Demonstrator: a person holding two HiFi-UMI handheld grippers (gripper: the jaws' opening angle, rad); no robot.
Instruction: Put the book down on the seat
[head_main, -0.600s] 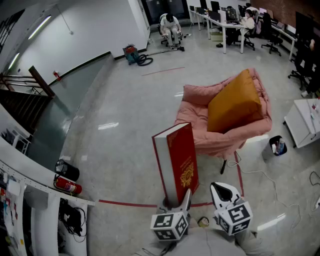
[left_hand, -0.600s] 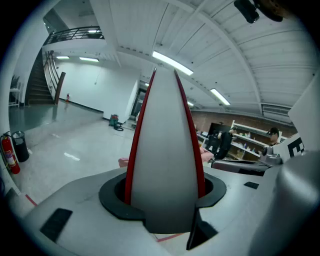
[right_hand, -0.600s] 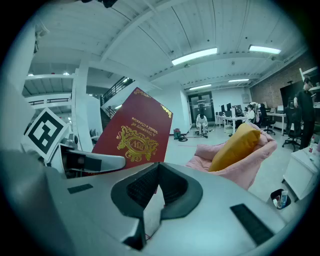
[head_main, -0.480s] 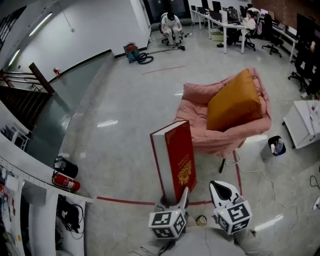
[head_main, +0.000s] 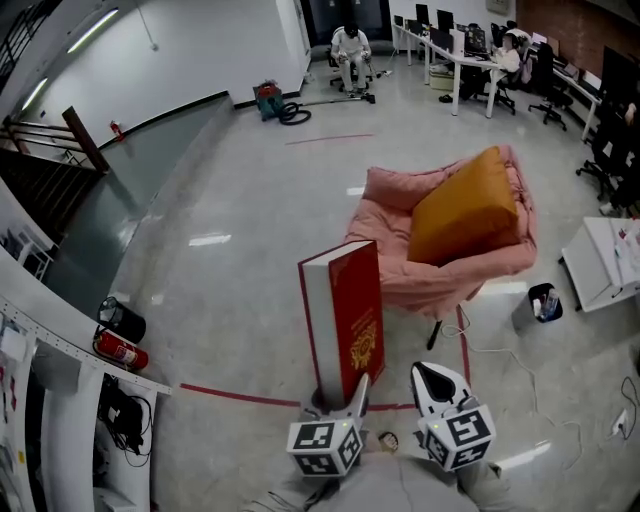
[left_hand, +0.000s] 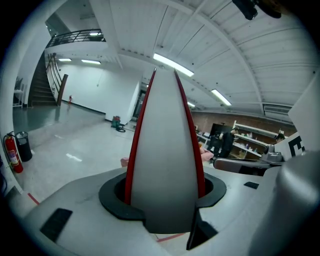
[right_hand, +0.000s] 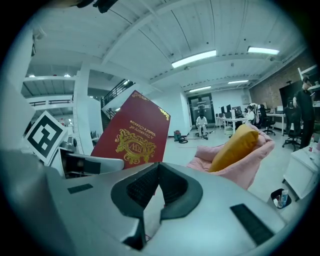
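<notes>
Head view: the left gripper (head_main: 340, 398) is pinching the lower edge of a thick red book (head_main: 345, 315) and holding it upright, page block facing left, cover facing right. The right gripper (head_main: 437, 378) is hanging just beside it, jaws pressed together on nothing. The book is being carried over bare floor, near a red floor line (head_main: 240, 397). The seat, a pink armchair (head_main: 395, 215), is standing well apart beyond it, and no part of the book is touching it.

Risks, as I am judging them:
- The book is tall and is being gripped only at its bottom edge. Its weight is sitting high above the pads, so a quick swing could make it pivot or slip out.
- An orange cushion (head_main: 465, 205) is leaning across most of the seat. A book released onto that slope could slide or topple off the front.
- The right gripper is giving no support, so any tilt is falling to one grip alone.

View differences:
- Left gripper view is showing the grip itself: grey page block filling the gap, red covers against both jaws. The book is blocking nearly all of the armchair.
- Right gripper view is showing the gold emblem on the cover, the cushion's slant and its own closed, empty jaws.
- Only the head view is showing the open floor between book and armchair.
</notes>
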